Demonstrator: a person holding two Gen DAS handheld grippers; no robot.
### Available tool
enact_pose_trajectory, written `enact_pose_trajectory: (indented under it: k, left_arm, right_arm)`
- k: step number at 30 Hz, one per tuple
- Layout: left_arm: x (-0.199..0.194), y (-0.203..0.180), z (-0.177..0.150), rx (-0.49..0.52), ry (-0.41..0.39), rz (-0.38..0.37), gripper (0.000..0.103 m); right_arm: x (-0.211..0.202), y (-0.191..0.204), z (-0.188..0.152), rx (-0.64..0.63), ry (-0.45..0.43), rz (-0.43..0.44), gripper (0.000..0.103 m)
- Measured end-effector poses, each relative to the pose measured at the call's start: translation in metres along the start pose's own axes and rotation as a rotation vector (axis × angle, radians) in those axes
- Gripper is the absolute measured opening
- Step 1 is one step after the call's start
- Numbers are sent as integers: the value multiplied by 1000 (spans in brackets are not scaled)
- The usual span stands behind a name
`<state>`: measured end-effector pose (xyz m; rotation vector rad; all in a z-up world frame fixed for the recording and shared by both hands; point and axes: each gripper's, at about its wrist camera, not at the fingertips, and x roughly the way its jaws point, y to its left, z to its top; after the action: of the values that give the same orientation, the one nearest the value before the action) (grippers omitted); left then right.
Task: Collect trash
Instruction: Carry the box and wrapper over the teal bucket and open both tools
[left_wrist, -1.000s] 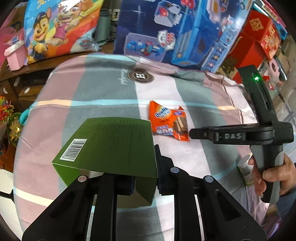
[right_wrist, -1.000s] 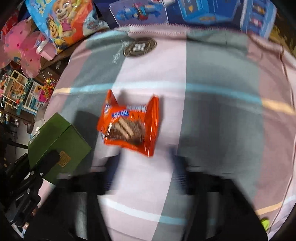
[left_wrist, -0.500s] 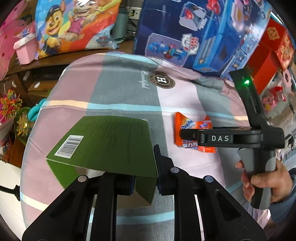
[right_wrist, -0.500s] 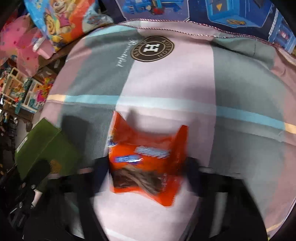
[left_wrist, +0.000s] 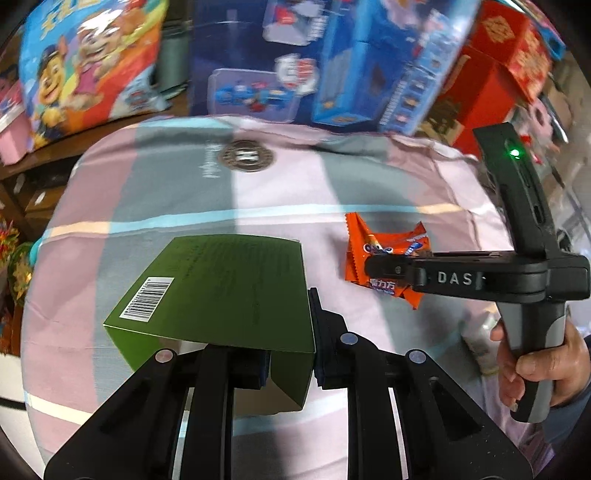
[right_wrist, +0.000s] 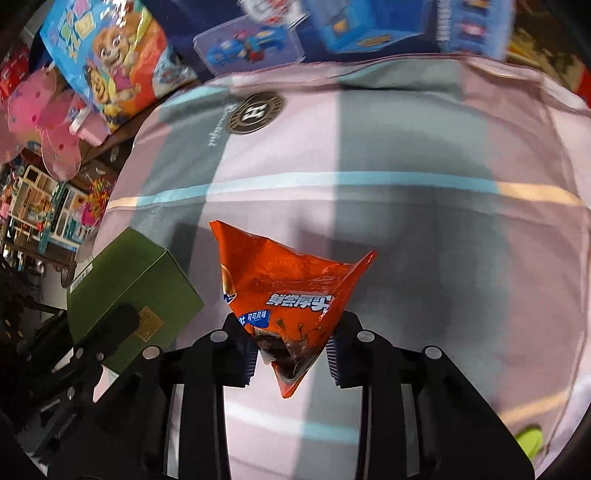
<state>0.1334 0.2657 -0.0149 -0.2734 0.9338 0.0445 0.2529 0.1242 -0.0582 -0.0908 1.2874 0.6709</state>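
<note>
My left gripper (left_wrist: 288, 350) pinches the green box (left_wrist: 221, 284); my right gripper (right_wrist: 291, 350) squeezes the orange wrapper (right_wrist: 288, 291). Next, I think, I need a bin.

The left wrist view looks forward and down along the left gripper (left_wrist: 288, 332), close above the striped cloth (left_wrist: 288, 192); the green box (left_wrist: 221, 288) fills its 7 o'clock area, very near the lens. The right gripper (left_wrist: 373, 267) enters at 3 o'clock.

The right wrist view looks forward and down along the right gripper (right_wrist: 291, 350), with the orange wrapper (right_wrist: 288, 288) directly ahead at close range.

Both views share the cloth, its round emblem (left_wrist: 245, 157) (right_wrist: 255, 110) toward 12 o'clock, the green box (right_wrist: 136, 284) and the wrapper (left_wrist: 384, 254).
</note>
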Motion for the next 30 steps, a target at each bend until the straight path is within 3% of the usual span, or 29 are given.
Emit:
enact_pose_trajectory:
  k: [14,22,30]
  left_arm:
    - [-9,-166,-12,234,0,-180,18]
    - [-17,-239,-29,325,7,-195,18]
    - [-27,-304,-43,424,19,-178,18]
  right_arm:
    - [-137,-139,-105,226,-160,-79,29]
    - [-184,-197,-162,310,-217,-92,29]
    - [-221,-242,-213,375,-304,-40,29]
